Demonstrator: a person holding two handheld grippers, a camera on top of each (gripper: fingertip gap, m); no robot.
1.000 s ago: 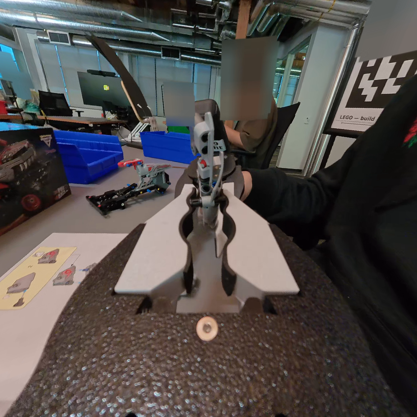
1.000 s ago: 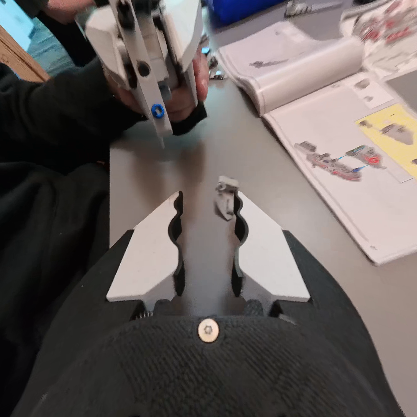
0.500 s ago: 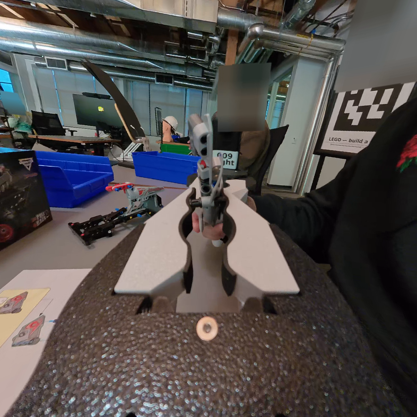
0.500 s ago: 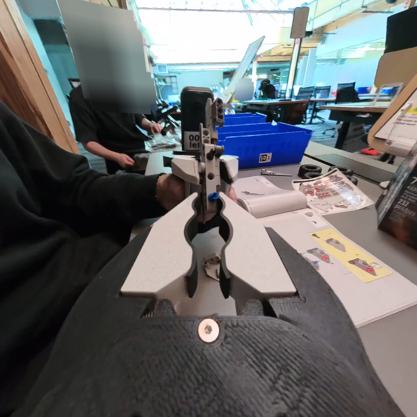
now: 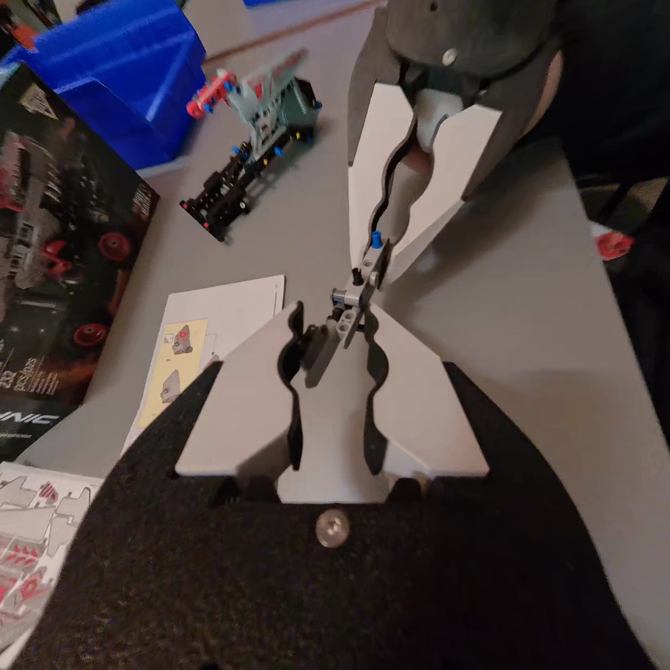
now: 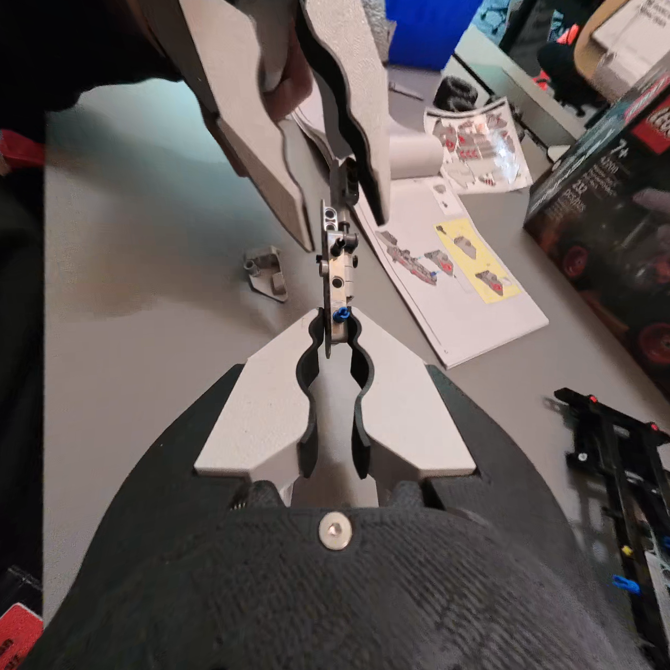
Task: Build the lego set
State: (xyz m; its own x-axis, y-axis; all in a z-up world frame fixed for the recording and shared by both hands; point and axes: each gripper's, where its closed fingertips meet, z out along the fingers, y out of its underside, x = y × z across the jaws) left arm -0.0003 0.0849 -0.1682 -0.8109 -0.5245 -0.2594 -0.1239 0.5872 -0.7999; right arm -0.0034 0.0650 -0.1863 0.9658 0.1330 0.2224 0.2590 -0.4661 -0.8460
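A slim grey Lego assembly with a blue pin and black pins hangs in the air between both grippers, above the grey table. My right gripper is shut on its blue-pin end. In the left wrist view the right gripper comes down from the top onto the assembly. My left gripper is open, and the assembly's dark far end lies between its spread fingers, close to one of them. The left gripper also shows at the top of the right wrist view.
A loose grey panel piece lies on the table below the assembly. The open instruction booklet, a sticker sheet and the set's box are to the right. The black chassis build and a blue bin stand farther off. My left and right fingertips are right by each other. Left tips and right tips are each some 20 cm from the black chassis build. Seen from the right wrist view as well.
Both grippers have tipped down toward the table. The right gripper has closed on the assembly's blue-pin end, and the left gripper's fingers have spread open around the other end.
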